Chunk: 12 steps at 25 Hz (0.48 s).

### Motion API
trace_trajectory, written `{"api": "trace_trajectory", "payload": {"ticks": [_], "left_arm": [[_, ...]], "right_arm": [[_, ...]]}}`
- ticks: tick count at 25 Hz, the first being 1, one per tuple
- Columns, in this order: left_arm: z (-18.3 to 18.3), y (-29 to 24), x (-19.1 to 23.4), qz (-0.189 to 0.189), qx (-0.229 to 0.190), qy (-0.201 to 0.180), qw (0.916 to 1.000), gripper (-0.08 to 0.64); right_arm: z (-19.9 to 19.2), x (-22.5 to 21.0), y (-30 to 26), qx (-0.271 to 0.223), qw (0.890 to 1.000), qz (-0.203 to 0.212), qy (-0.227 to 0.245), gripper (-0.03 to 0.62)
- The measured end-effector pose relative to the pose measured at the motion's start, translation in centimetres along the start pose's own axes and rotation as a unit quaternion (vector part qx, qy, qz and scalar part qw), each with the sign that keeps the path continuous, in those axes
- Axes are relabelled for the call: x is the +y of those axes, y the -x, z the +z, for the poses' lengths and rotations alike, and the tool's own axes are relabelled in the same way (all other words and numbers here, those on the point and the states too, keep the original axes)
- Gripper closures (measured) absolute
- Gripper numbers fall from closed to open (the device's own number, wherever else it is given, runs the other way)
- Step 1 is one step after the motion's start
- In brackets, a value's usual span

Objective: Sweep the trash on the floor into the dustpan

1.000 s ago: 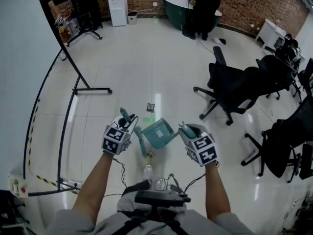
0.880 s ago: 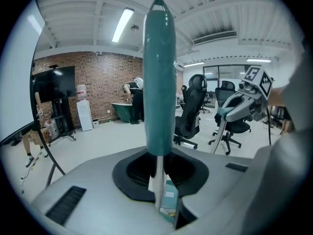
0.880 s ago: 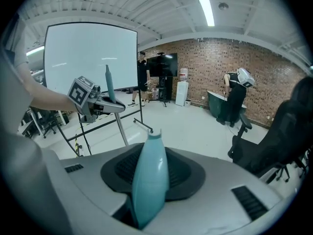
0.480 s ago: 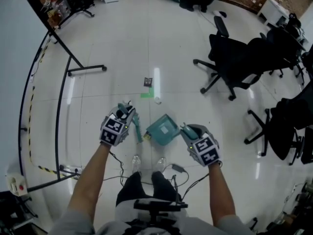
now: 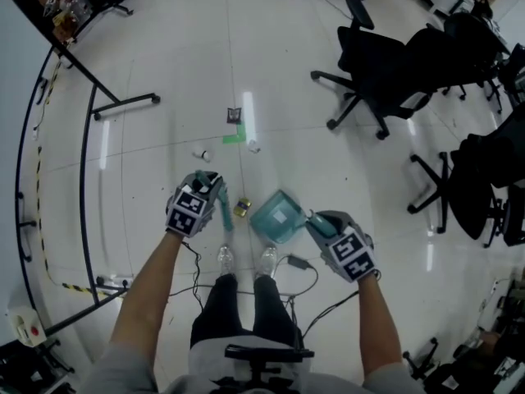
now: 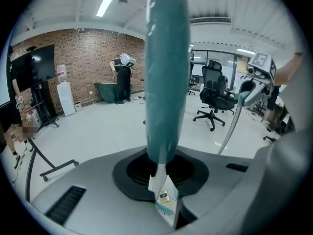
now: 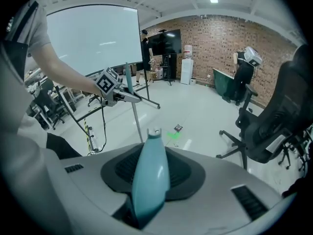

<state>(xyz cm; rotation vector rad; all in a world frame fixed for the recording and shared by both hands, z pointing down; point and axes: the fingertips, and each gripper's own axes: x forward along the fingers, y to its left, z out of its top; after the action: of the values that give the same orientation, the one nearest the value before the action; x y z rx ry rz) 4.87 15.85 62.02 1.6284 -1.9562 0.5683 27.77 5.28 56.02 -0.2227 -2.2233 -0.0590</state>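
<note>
My left gripper (image 5: 215, 197) is shut on the teal grip of the broom (image 6: 164, 72); its thin pole (image 7: 137, 116) runs down toward the floor. In my right gripper (image 5: 316, 222), also shut, is the teal handle (image 7: 149, 180) of the dustpan (image 5: 275, 217), which hangs low in front of the person's shoes. On the floor ahead lie a dark wrapper (image 5: 234, 115), a green scrap (image 5: 234, 138) and two small white bits (image 5: 253, 146) (image 5: 199, 155). A small yellowish thing (image 5: 242, 208) sits between broom and dustpan; what it is I cannot tell.
Black office chairs (image 5: 385, 64) stand ahead on the right. A black stand with floor legs (image 5: 90, 113) is on the left, with yellow-black tape (image 5: 37, 220) beyond it. Cables (image 5: 299, 263) trail by the shoes (image 5: 225, 258). A person stands at the far brick wall (image 6: 122, 77).
Both grippers have sunk toward the floor with the broom and the dustpan. The head view has tipped further down, so the trash now lies closer in front.
</note>
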Motion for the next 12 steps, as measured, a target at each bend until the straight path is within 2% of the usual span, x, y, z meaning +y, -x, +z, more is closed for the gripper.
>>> {"api": "trace_trajectory", "payload": {"ticks": [4, 9, 12], "left_arm": [[-0.6, -2.2, -1.2, -0.012, 0.003, 0.003, 0.9999, 0.506], [-0.5, -4.3, -2.7, -0.028, -0.001, 0.005, 0.9996, 0.506], [0.0, -5.1, -3.5, -0.039, -0.001, 0.001, 0.9992, 0.506]], "right_arm": [[-1.3, 0.4, -1.4, 0.001, 1.000, 0.010, 0.006, 0.479], [-1.7, 2.2, -2.8, 0.008, 0.997, 0.046, 0.058, 0.479], [-1.3, 2.3, -3.2, 0.002, 0.996, 0.063, 0.071, 0.479]]}}
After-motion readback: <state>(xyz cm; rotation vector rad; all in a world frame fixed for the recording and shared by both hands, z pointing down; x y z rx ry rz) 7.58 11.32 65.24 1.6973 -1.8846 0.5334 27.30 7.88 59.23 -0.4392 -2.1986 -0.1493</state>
